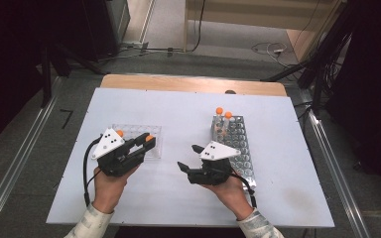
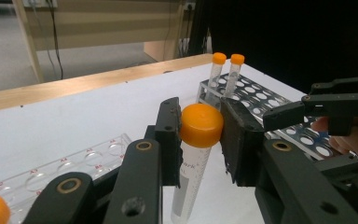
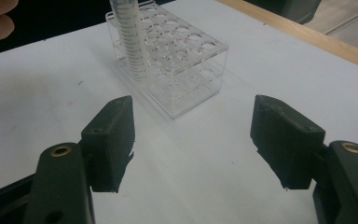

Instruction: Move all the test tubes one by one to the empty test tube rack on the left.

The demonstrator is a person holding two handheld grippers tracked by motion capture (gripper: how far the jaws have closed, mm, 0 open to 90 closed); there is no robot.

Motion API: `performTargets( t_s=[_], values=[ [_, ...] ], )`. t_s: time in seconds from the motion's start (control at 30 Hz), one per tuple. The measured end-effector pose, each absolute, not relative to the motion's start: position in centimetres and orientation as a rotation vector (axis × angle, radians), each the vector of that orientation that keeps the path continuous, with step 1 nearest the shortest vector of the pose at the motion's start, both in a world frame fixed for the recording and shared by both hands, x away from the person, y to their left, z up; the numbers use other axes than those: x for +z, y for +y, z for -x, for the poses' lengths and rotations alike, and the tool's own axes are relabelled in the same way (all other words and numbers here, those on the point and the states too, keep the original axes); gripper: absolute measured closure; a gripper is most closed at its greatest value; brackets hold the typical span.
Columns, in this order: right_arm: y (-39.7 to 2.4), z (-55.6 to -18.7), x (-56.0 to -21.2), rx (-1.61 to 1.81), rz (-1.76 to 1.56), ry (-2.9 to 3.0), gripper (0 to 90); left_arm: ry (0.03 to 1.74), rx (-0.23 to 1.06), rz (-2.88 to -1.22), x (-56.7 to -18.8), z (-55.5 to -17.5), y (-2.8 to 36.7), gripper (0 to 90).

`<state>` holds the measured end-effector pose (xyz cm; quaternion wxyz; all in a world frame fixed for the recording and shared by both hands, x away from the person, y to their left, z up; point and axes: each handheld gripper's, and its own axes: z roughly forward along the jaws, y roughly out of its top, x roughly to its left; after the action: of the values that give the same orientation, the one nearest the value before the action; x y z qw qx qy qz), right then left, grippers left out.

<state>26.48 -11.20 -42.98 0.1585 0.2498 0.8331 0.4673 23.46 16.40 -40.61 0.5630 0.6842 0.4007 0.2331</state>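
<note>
My left gripper (image 2: 199,140) is clamped on an orange-capped tube (image 2: 194,154) just under its cap, over the clear rack's (image 1: 155,133) right end on the table's left, while my right gripper (image 3: 193,140) hangs wide and empty just left of the metal rack (image 1: 239,144).

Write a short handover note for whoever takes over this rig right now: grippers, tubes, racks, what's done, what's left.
Left gripper: shut on an orange-capped tube, gripped just below the cap, above the clear rack.
Right gripper: open, nothing between its jaws, hovering over the white table beside the metal rack.
Two capped tubes stand in the metal rack's far end; another stands in the clear rack.
Likely left: seat the held tube in a rack; which one I cannot tell.
</note>
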Motion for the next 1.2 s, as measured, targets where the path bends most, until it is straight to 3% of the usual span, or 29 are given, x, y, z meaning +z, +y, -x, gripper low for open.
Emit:
performTargets(
  t_s=[0.57, 1.2],
  values=[
    [-11.4, -26.5, -42.9, 1.339, -0.72, 2.373, 29.5, 0.971, 0.573, -1.564, -39.7, -23.4, 18.1, 69.9],
    [-11.5, -26.5, -42.7, 1.35, -0.722, 2.369, 29.8, 1.066, 0.689, -1.528, -39.9, -24.3, 20.7, 69.9]
  ],
)
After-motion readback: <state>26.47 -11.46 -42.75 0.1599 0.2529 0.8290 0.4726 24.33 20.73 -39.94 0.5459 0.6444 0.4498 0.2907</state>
